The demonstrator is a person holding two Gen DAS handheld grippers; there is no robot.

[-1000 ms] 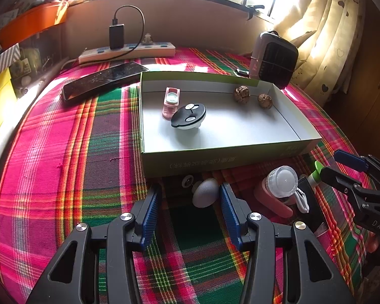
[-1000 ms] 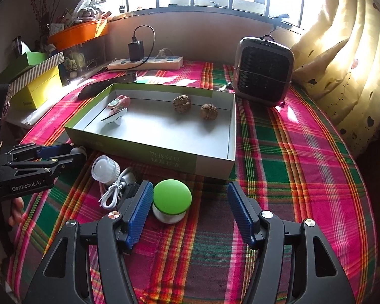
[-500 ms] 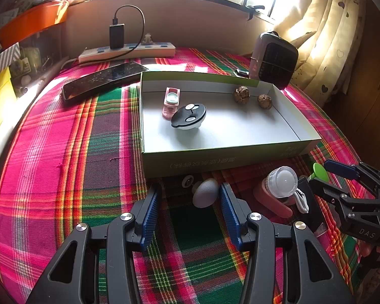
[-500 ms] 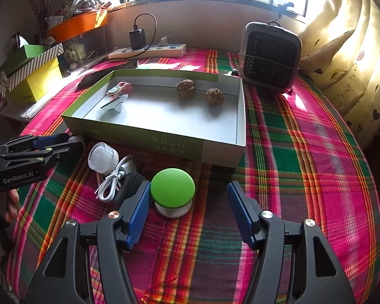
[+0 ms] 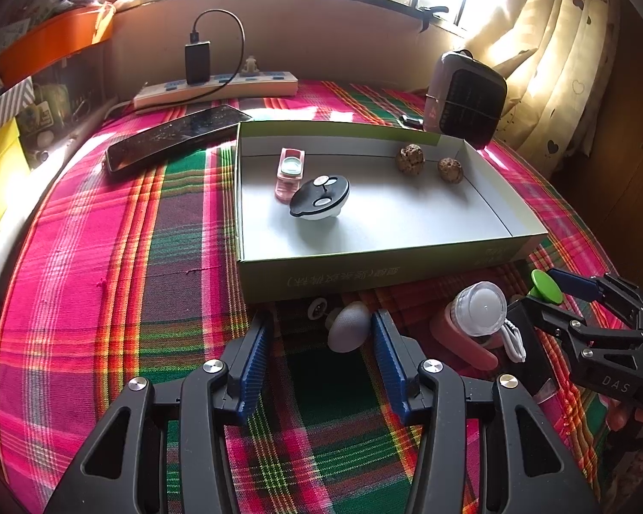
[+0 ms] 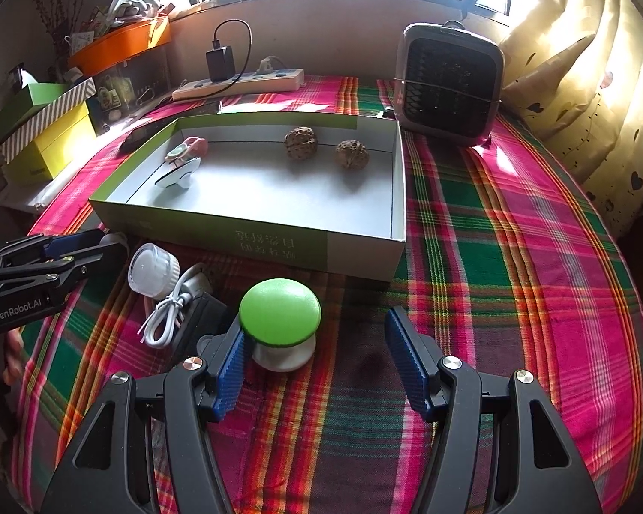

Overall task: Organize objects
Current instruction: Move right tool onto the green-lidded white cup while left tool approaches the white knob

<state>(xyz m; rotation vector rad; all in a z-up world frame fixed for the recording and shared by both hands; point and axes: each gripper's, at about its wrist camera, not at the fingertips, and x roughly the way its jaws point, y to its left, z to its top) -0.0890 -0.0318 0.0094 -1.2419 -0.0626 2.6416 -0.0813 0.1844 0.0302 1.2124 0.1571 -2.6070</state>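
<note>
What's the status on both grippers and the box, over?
Left gripper open around grey egg-shaped piece. Right gripper open, green-capped piece against its left pad. Green box holds two walnuts, two gadgets. Coiled white cable close by.

Left gripper: black moulded frame with triangular cut-outs, silver round screw heads at the joints, ribbed blue pads on the fingers. White lettering "GenRobot.AI" is seen on its side from the right wrist view. Right gripper: same black frame, silver screws, ribbed blue pads; letters "DAS" are read on its body from the left wrist view.
</note>
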